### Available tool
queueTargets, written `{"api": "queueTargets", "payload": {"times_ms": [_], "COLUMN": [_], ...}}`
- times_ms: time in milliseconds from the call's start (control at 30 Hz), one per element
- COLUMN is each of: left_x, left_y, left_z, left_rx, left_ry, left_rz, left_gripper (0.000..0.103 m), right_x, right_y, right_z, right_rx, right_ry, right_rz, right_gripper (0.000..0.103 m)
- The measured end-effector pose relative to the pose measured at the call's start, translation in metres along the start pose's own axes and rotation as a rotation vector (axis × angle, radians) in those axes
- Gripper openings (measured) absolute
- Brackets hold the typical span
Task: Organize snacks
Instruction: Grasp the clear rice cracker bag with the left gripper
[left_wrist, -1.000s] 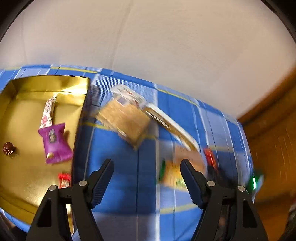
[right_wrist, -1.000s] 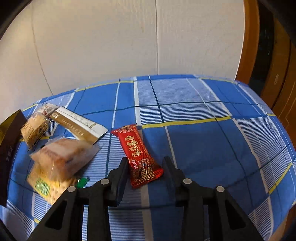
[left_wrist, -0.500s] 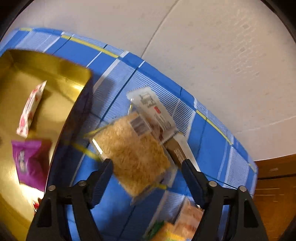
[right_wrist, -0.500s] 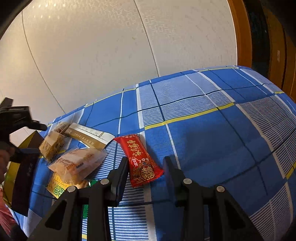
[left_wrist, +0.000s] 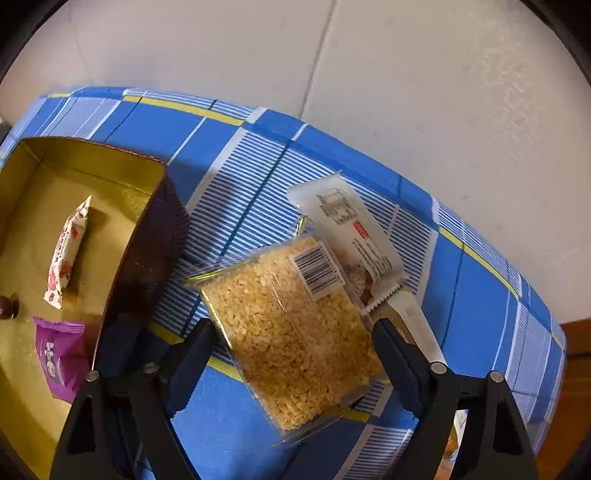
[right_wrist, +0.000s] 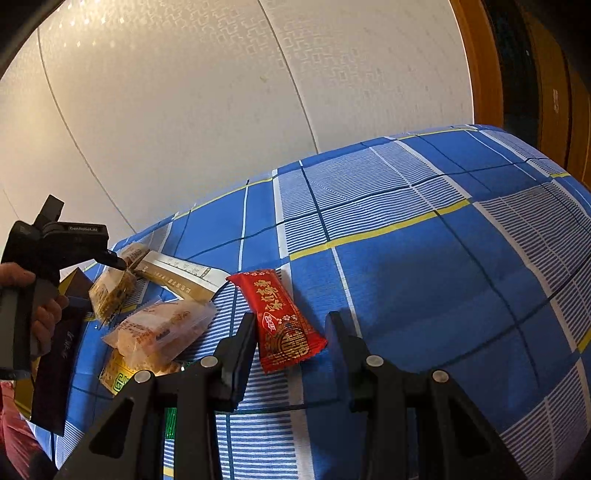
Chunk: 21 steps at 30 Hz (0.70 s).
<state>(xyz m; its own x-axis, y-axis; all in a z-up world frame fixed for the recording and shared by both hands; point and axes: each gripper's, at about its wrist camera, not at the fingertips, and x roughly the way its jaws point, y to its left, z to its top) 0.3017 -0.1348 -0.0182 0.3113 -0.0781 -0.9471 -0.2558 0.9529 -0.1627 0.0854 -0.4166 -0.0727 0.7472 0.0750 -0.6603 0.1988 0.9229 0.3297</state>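
A barcode label (left_wrist: 318, 272) sits on the clear cracker pack (left_wrist: 291, 332); its digits are unreadable. The red wrapper (right_wrist: 280, 319) carries gold Chinese characters, illegible.

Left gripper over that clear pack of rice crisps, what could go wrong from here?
1. The left gripper is open astride the rice crisp pack; the pack looks about as wide as the gap, so the fingers may slip off its glossy wrap.
2. The white bar wrapper is tucked against the pack and could get dragged along.
3. The gold box wall is close; the pack could catch on it.
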Motion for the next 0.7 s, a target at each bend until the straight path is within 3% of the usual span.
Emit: {"api": "queueTargets", "payload": {"times_ms": [67,200,267,333,467,567,700], "left_x": [-0.003,-0.015,-0.021,-0.022,-0.033,-0.039,-0.045], "left_y": [0.0,0.006,0.015,0.021,0.045,0.05,0.025], "left_z": [-0.006,-0.027,-0.039,-0.049,-0.052,-0.043,-0.025], "left_rx": [0.033,0.135,0.167,0.177,0.043,-0.049,-0.03], "left_ry": [0.005,0.031,0.062,0.094,0.122,0.112,0.098], "left_rz": [-0.026,-0.084,-0.126,-0.112,-0.226,-0.271,-0.215], "left_gripper": [0.083,0.069,0.068,0.065,0.066,0.078,0.081], "right_x": [0.0,0.0,-0.001,-0.001,-0.001,-0.001,-0.001], "right_y": [0.0,0.0,0.0,0.001,0.001,0.001,0.001], "right_z": [0.0,0.0,0.0,0.0,0.0,0.0,0.0], "right_rx": [0.001,0.001,0.001,0.003,0.005,0.003,0.008], "right_ry": [0.0,0.0,0.0,-0.001,-0.001,-0.001,-0.002], "right_rz": [0.0,-0.002,-0.001,-0.004,-0.007,-0.014,-0.006], "right_gripper": [0.039,0.039,0.039,0.039,0.039,0.039,0.039]}}
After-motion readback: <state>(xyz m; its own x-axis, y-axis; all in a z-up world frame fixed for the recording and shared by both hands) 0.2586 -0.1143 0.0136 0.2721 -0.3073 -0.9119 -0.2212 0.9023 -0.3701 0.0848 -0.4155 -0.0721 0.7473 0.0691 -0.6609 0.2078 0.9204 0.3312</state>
